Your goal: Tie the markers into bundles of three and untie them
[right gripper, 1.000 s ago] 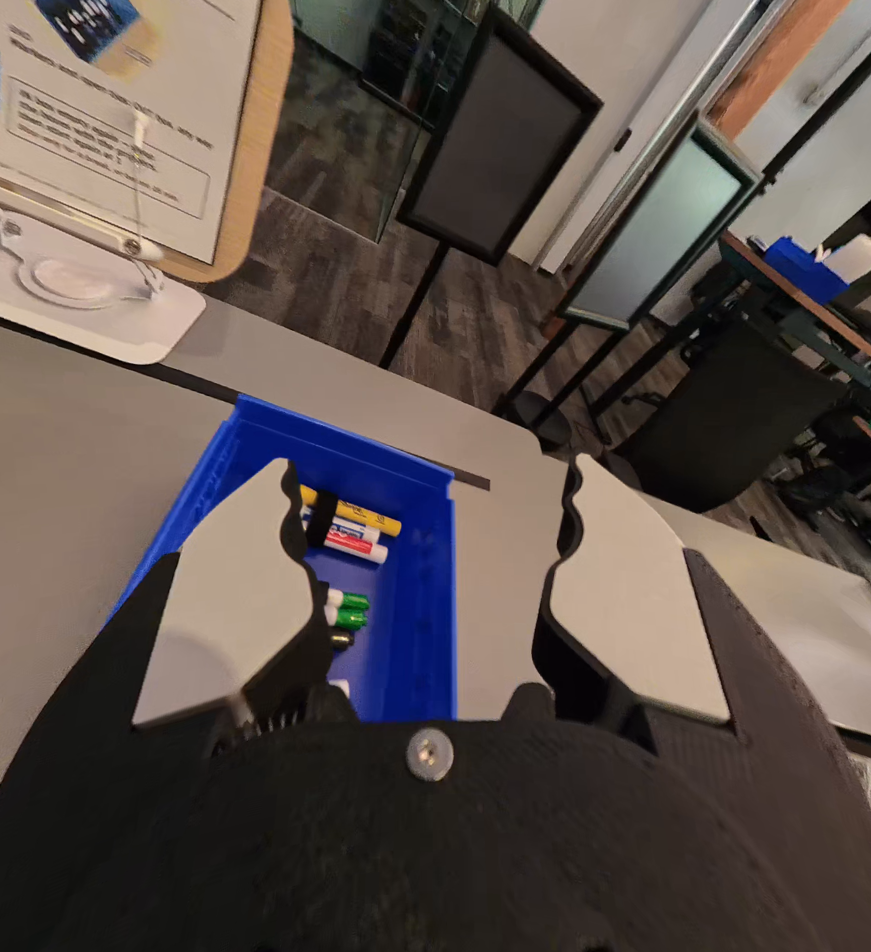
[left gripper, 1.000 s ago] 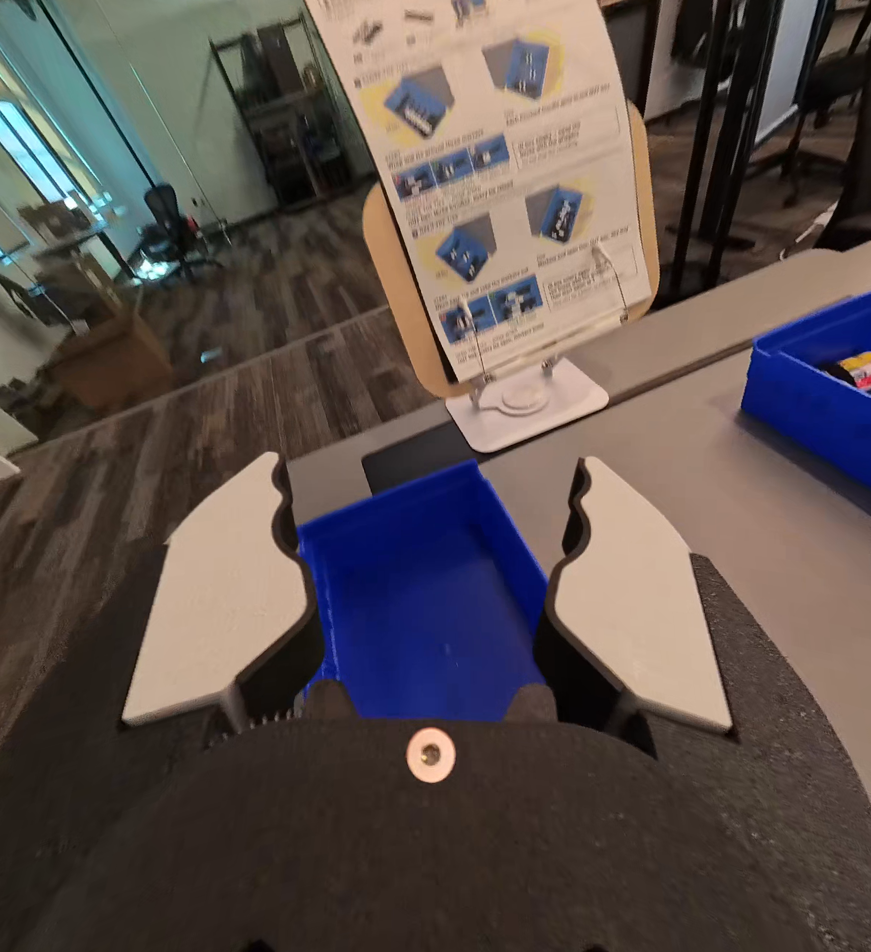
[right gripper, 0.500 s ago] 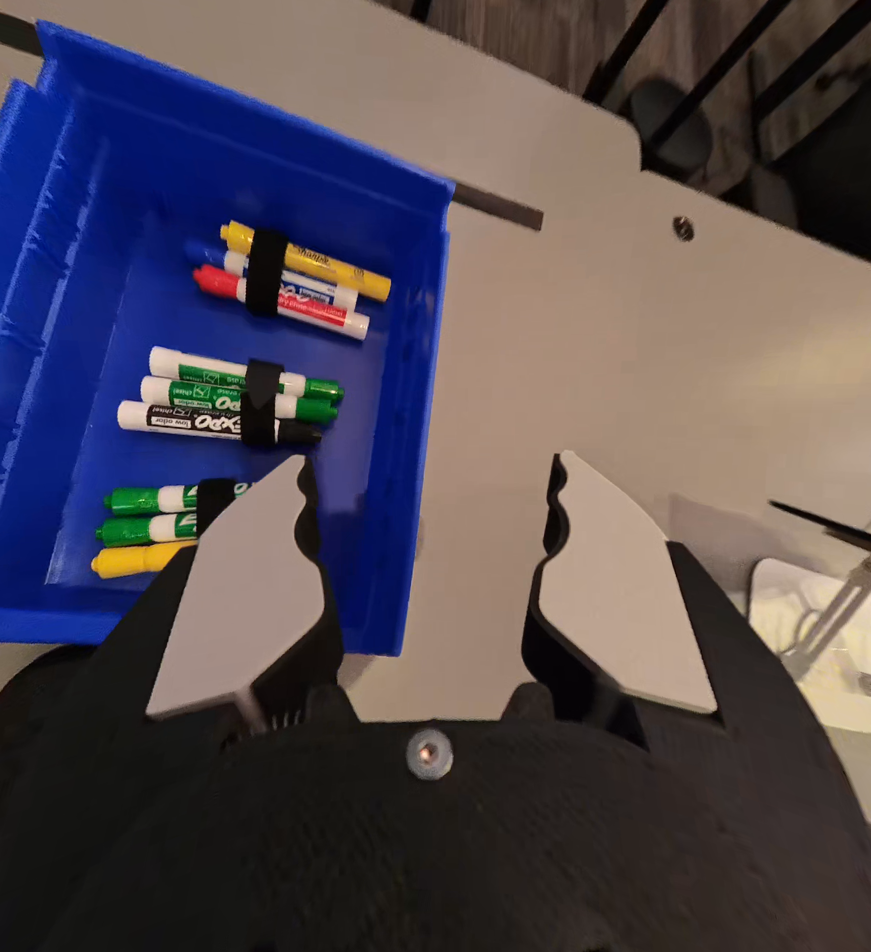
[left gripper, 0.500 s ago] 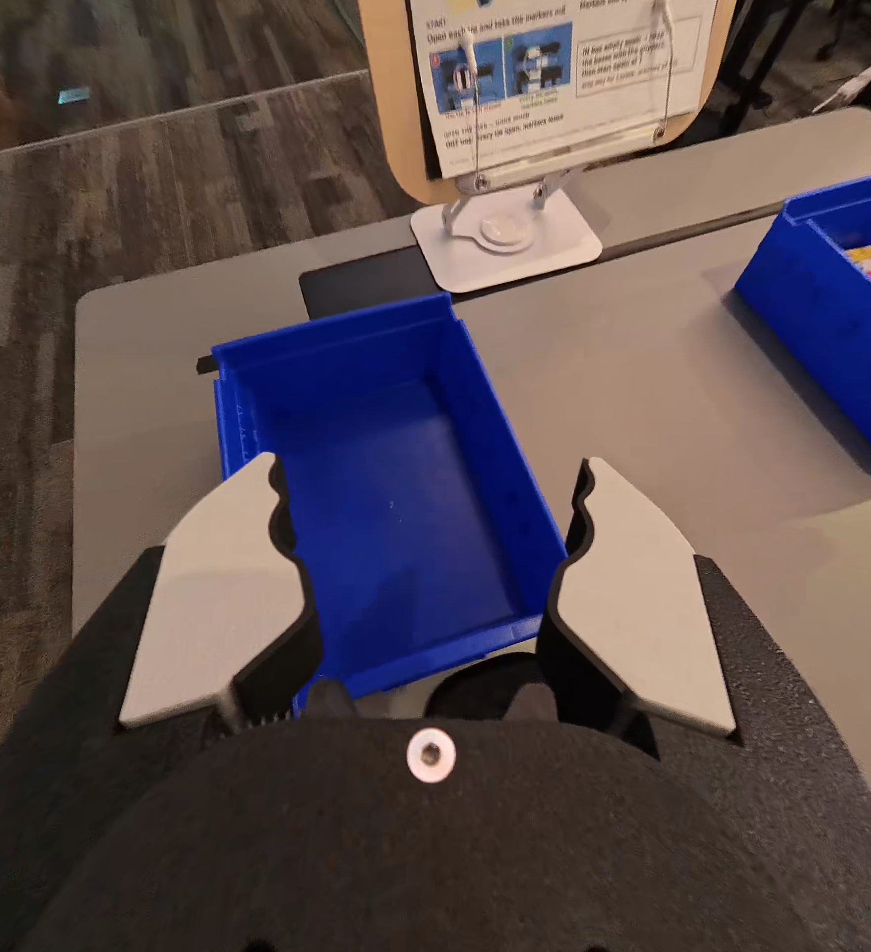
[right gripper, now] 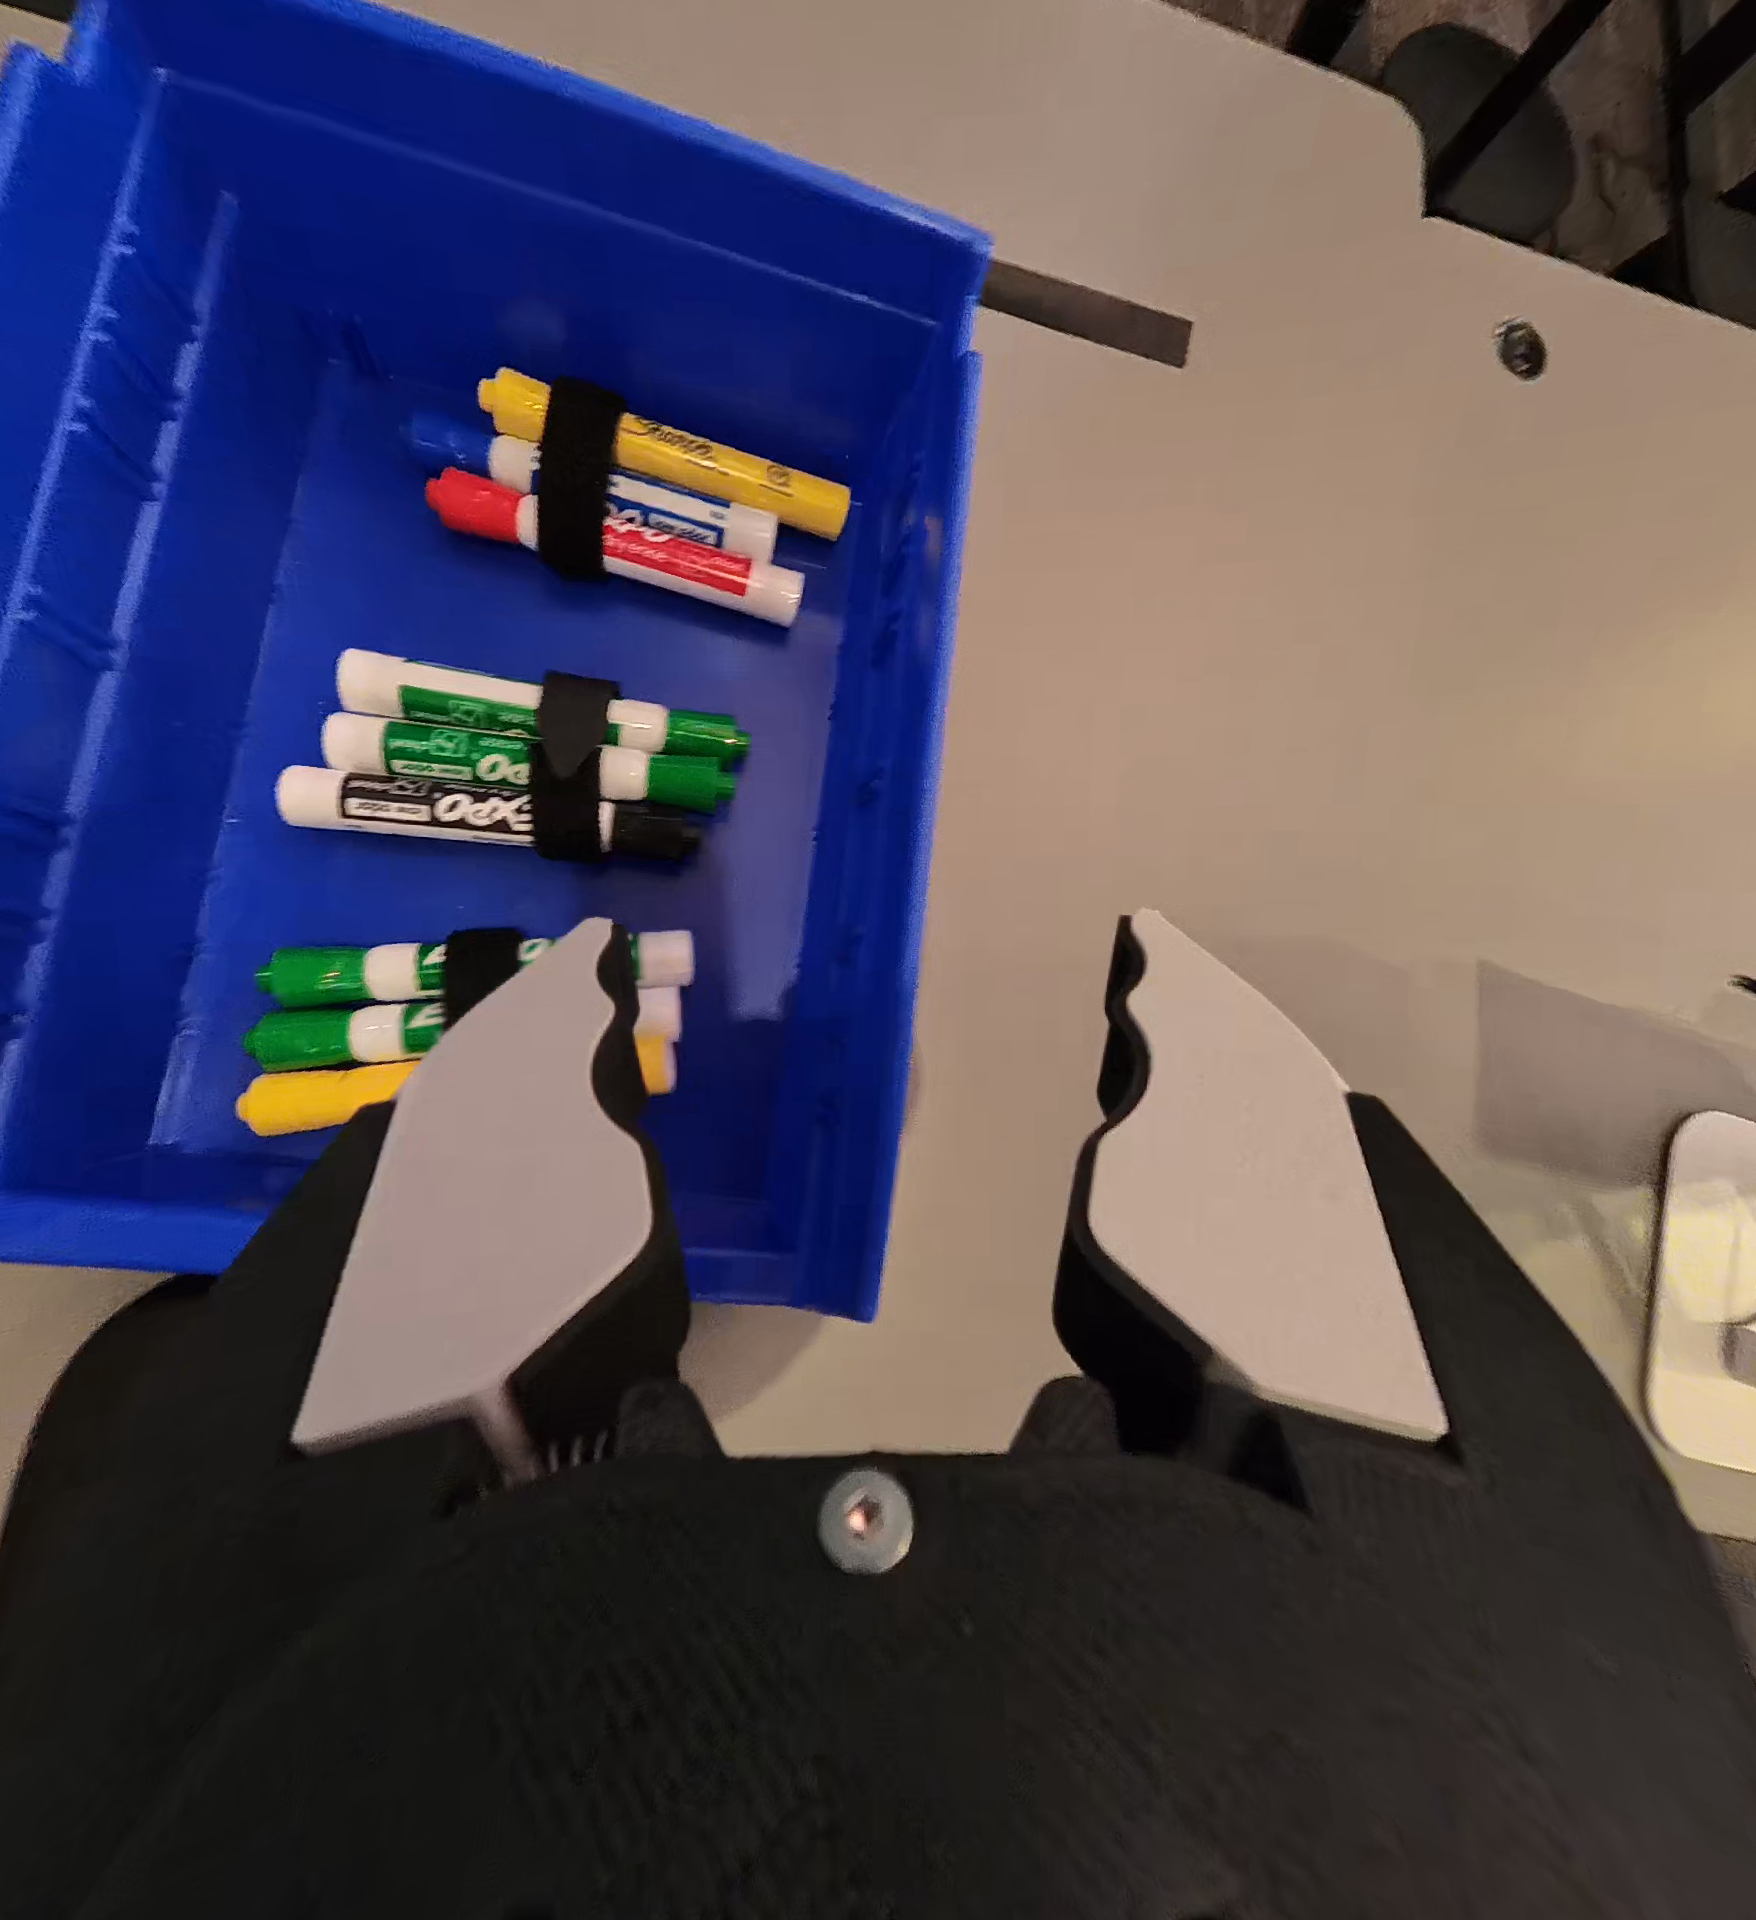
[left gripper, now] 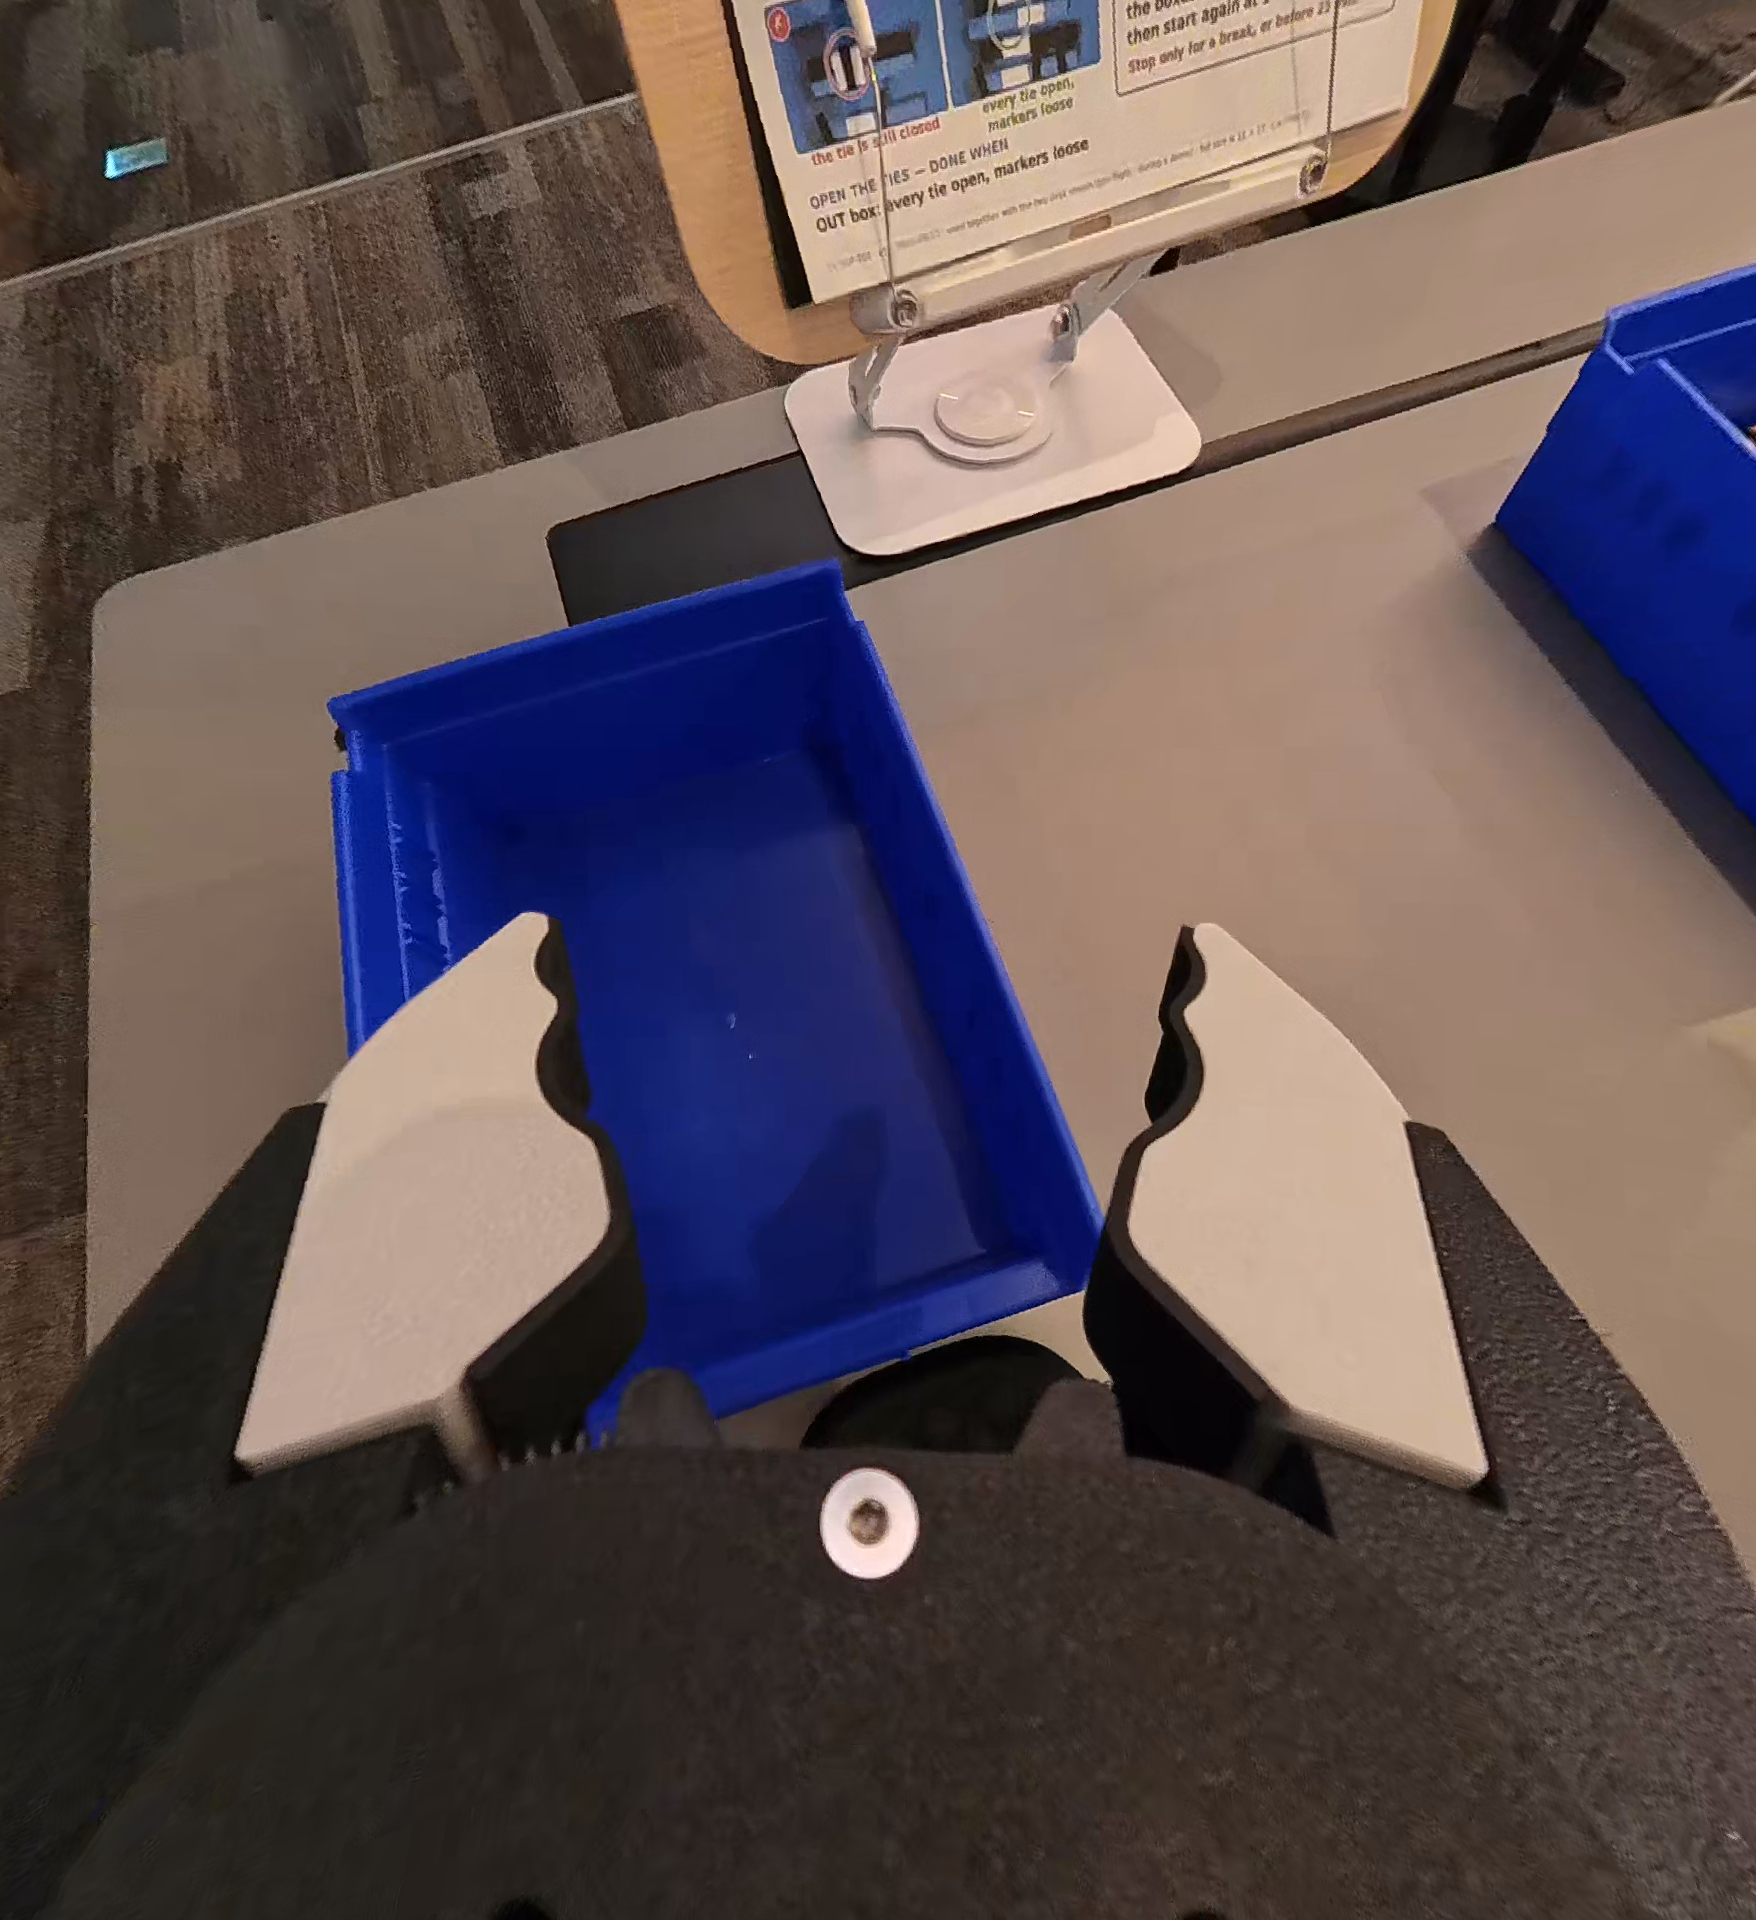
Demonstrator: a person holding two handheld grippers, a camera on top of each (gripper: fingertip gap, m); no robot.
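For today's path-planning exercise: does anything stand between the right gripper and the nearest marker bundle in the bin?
Nothing visible does. The right gripper, jaws open, hovers over the blue bin's open top, and the nearest bundle lies uncovered beneath its finger.

On the flat grey table [left gripper: 1269, 831], the empty blue plastic bin [left gripper: 967, 987] sits left, the upright white-based instruction stand [left gripper: 999, 436] just beyond it. Well right, a second blue plastic bin [right gripper: 915, 727] holds three black-strapped marker bundles [right gripper: 562, 769] in a near-to-far row (nearest partly hidden).
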